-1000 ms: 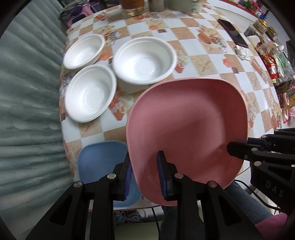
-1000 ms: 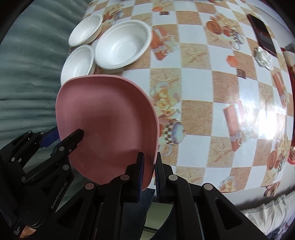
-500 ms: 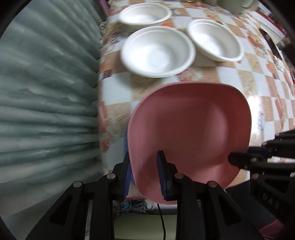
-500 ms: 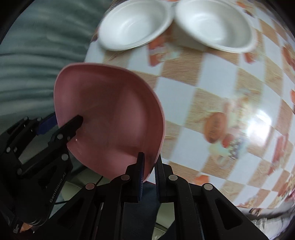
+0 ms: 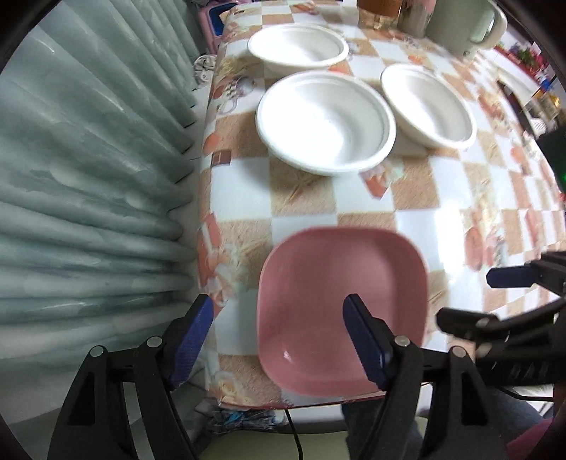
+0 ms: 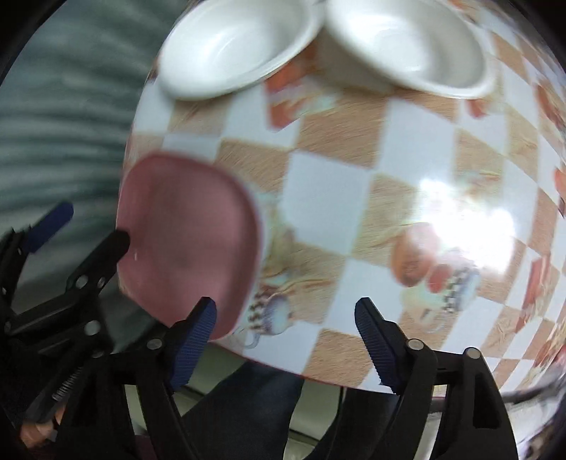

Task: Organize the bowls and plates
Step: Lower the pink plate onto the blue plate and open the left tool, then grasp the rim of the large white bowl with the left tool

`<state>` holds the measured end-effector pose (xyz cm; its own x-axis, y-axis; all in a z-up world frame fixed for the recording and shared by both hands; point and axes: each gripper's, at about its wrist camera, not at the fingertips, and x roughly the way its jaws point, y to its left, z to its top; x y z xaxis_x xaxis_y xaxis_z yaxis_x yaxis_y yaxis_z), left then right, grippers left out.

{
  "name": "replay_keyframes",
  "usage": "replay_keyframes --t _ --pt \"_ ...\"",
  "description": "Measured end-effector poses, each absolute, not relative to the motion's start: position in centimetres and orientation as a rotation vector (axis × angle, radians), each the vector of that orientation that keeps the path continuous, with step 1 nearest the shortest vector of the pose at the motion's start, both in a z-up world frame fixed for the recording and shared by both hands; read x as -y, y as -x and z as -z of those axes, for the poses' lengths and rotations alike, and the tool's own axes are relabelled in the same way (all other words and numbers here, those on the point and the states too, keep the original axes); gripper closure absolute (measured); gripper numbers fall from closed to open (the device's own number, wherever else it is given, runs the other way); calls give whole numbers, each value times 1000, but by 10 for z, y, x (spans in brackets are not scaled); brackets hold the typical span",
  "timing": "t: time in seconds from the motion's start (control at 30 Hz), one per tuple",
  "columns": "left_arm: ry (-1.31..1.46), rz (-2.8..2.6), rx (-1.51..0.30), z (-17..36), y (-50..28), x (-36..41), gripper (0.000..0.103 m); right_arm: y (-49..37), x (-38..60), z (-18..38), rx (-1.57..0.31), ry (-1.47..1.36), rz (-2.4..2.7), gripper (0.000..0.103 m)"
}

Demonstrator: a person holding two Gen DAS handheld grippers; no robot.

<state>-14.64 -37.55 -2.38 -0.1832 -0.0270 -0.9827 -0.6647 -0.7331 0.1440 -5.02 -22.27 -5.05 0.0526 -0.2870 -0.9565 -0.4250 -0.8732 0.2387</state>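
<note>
Checkered tabletop beside grey curtain. Pink plate flat at near tabletop edge, three white bowls beyond. Left tongs opening, astride plate rim, pads clear. Right tongs opening, empty, beside plate.

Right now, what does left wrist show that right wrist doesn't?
Left wrist only: a third white bowl at the far edge, a pale green mug and the pink plate's whole outline.
Right wrist only: strong glare on the tablecloth and the left gripper seen from the side.
Both: the pink plate lying near the table's front edge, two white bowls, and both grippers opening, no pad on the plate; right gripper.
</note>
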Motion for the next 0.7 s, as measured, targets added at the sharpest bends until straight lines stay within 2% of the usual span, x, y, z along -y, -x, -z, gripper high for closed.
replay_keyframes --t 0.3,0.57,0.7 --pt "1503 -1911 -803 2 166 304 24 7 139 49 -935 1976 -1789 21" --pt "1432 -1906 -835 -5 191 231 24 24 73 42 -925 1866 -1807 21" --pt "1385 -1895 -919 10 208 191 23 50 44 48 -935 1817 -1816 21"
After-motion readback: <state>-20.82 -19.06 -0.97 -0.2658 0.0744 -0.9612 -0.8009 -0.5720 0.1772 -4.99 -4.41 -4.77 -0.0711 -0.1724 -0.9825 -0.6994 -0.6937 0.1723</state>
